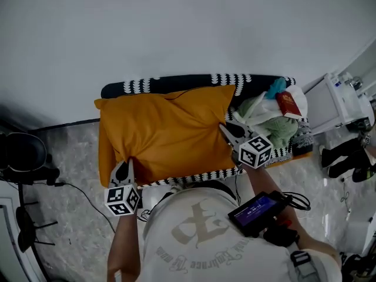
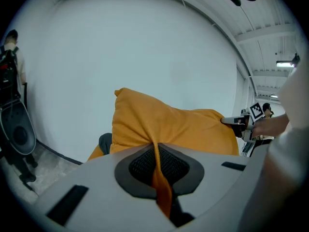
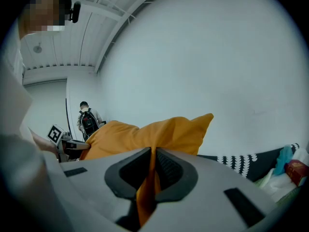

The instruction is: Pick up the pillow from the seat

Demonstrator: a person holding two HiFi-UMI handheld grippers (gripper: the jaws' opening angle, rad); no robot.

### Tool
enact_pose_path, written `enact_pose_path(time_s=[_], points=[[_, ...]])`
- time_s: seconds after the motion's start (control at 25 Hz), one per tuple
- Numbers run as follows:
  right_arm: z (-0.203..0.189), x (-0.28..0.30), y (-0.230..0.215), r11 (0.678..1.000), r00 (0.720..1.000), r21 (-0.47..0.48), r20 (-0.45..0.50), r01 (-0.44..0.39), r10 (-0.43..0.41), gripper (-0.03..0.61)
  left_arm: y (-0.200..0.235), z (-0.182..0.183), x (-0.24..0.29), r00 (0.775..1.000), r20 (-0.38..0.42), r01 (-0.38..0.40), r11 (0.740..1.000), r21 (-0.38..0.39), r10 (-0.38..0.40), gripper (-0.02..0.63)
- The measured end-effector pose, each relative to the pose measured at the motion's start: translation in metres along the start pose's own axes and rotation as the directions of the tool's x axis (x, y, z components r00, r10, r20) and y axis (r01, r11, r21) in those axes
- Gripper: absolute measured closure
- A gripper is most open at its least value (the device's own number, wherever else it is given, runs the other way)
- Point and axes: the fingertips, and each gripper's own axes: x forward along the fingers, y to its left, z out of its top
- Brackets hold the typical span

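A large orange pillow (image 1: pixel 164 131) lies on a dark seat with a black-and-white trim (image 1: pixel 194 82). My left gripper (image 1: pixel 122 170) is shut on the pillow's near left edge, and a fold of orange cloth (image 2: pixel 158 170) runs between its pads. My right gripper (image 1: pixel 227 130) is shut on the pillow's right edge, with cloth (image 3: pixel 147 178) pinched between its jaws. In both gripper views the pillow (image 2: pixel 174 124) (image 3: pixel 149 132) bulges up ahead of the jaws, with the other gripper at its far end.
Clothes and a red book (image 1: pixel 288 104) are piled on the seat's right end. A white unit (image 1: pixel 338 101) stands at the right, a black fan or stand (image 1: pixel 23 154) at the left. A person with a backpack (image 3: pixel 87 120) stands far off. A white wall is behind the seat.
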Motion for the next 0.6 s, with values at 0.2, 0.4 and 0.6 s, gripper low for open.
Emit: enact_pose_path(time_s=[0.2,0.4,0.6], points=[[0.006,0.002,0.011,1.0,1.0,-0.015,0.005,-0.011,0.011,0.537,0.006,0.005,-0.012,1.0,0.023,-0.012,1.0,-0.001,0.012,0.595],[0.001,0.002,0.018,1.0,1.0,-0.022,-0.009,-0.01,0.01,0.537,0.01,0.0,-0.019,1.0,0.023,-0.018,1.0,-0.007,0.018,0.595],[-0.005,-0.003,0.021,1.0,1.0,-0.02,-0.022,-0.008,0.008,0.537,0.009,-0.005,-0.023,1.0,0.015,-0.017,1.0,-0.008,0.018,0.595]])
